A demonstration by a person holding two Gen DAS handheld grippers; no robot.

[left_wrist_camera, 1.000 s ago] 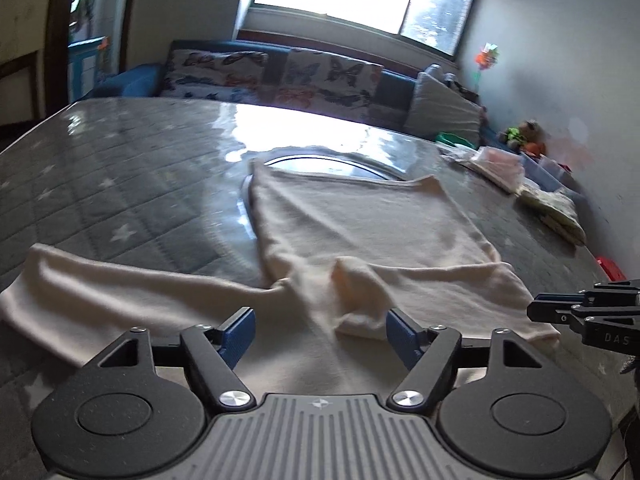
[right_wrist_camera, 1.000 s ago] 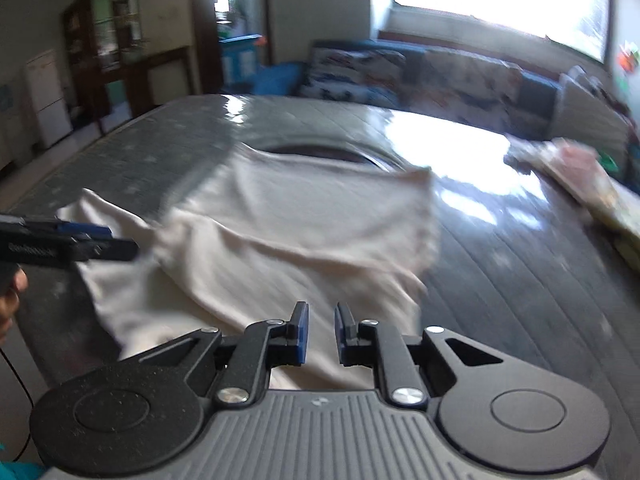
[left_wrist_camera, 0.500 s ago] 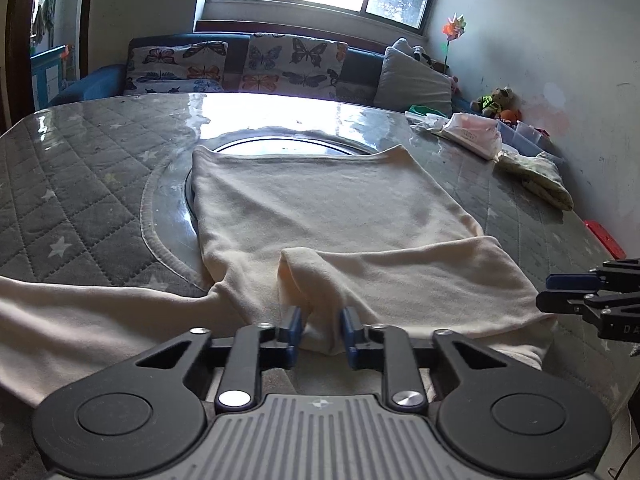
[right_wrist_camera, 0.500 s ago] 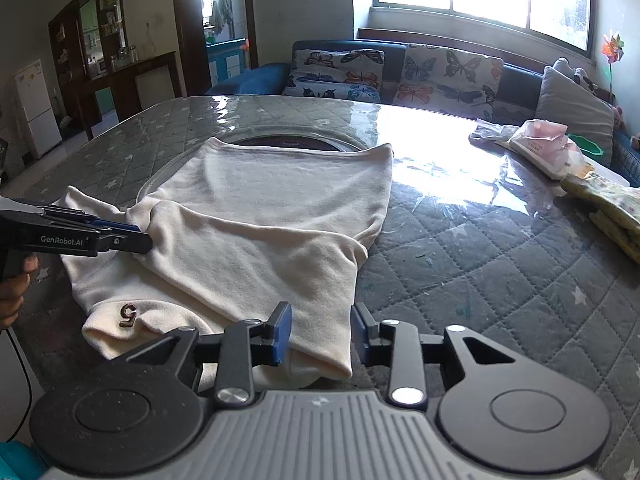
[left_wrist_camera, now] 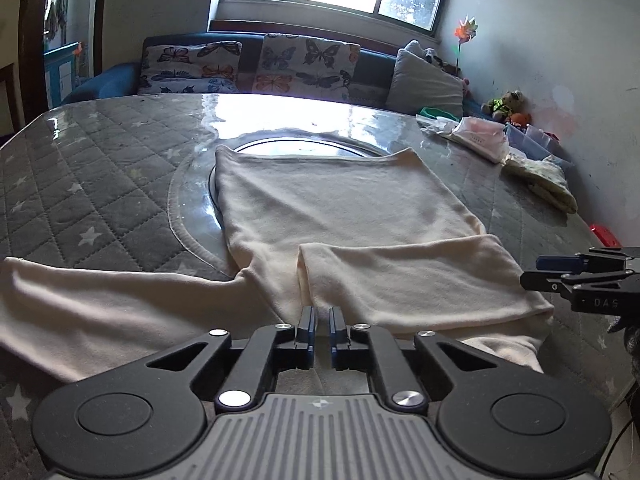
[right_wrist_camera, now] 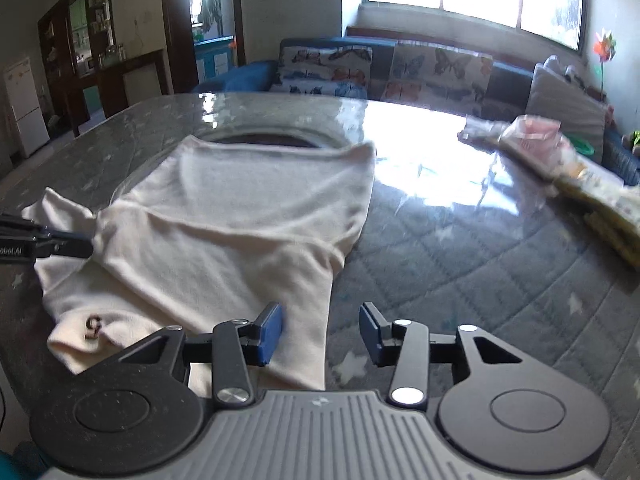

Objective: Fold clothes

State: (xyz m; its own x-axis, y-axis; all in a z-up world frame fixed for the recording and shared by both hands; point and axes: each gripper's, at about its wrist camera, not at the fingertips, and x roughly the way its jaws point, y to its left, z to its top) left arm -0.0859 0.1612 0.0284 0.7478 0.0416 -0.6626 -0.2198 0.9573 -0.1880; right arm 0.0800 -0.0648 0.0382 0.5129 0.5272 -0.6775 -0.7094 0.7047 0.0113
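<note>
A cream long-sleeved top (left_wrist_camera: 340,216) lies flat on the quilted grey table, its right sleeve (left_wrist_camera: 408,280) folded across the body and its left sleeve (left_wrist_camera: 100,304) stretched out to the left. My left gripper (left_wrist_camera: 320,330) is shut, its tips at the near edge of the cloth beside the folded sleeve's cuff; I cannot tell if cloth is pinched. My right gripper (right_wrist_camera: 320,332) is open over the top's (right_wrist_camera: 240,232) right edge and holds nothing. Each gripper shows in the other's view: the right gripper (left_wrist_camera: 576,276), the left gripper (right_wrist_camera: 44,240).
The grey star-quilted table (left_wrist_camera: 92,184) has a round glass inset (left_wrist_camera: 296,148) under the top's hem. Folded clothes and bags (right_wrist_camera: 560,160) lie at the far right. A sofa with butterfly cushions (left_wrist_camera: 256,64) stands behind the table.
My left gripper has closed from wide open to shut at the near edge of the cloth. My right gripper has opened from nearly shut to wide and moved to the top's right edge.
</note>
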